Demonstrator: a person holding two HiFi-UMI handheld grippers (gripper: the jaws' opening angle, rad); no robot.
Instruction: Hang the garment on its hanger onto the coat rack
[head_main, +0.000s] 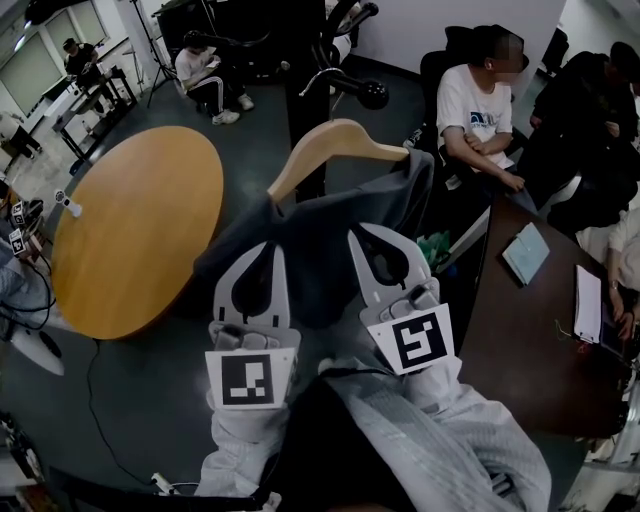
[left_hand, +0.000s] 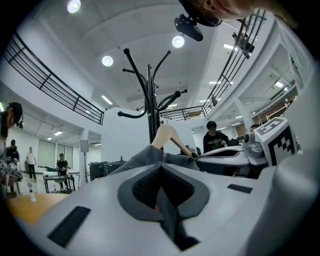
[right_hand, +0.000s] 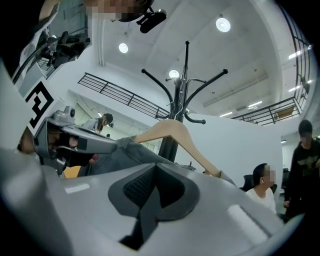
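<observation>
A grey garment (head_main: 330, 240) hangs over a pale wooden hanger (head_main: 335, 140), held up in front of me. My left gripper (head_main: 262, 246) is shut on the garment's left side. The right gripper (head_main: 371, 234) is shut on its right side. Just beyond the hanger stands the black coat rack (head_main: 305, 100) with curved, ball-tipped arms. The left gripper view has dark cloth pinched in the left gripper (left_hand: 161, 167), with the garment (left_hand: 145, 156), the hanger (left_hand: 167, 136) and the rack (left_hand: 150, 100) ahead. The right gripper (right_hand: 155, 167) shows the same, under the hanger (right_hand: 172, 131) and the rack (right_hand: 182, 95).
A round wooden table (head_main: 140, 230) stands to the left. A dark desk (head_main: 530, 330) with a notebook (head_main: 525, 252) and papers is at the right, and people sit around it. More people and equipment are at the far back left. A cable runs over the grey floor.
</observation>
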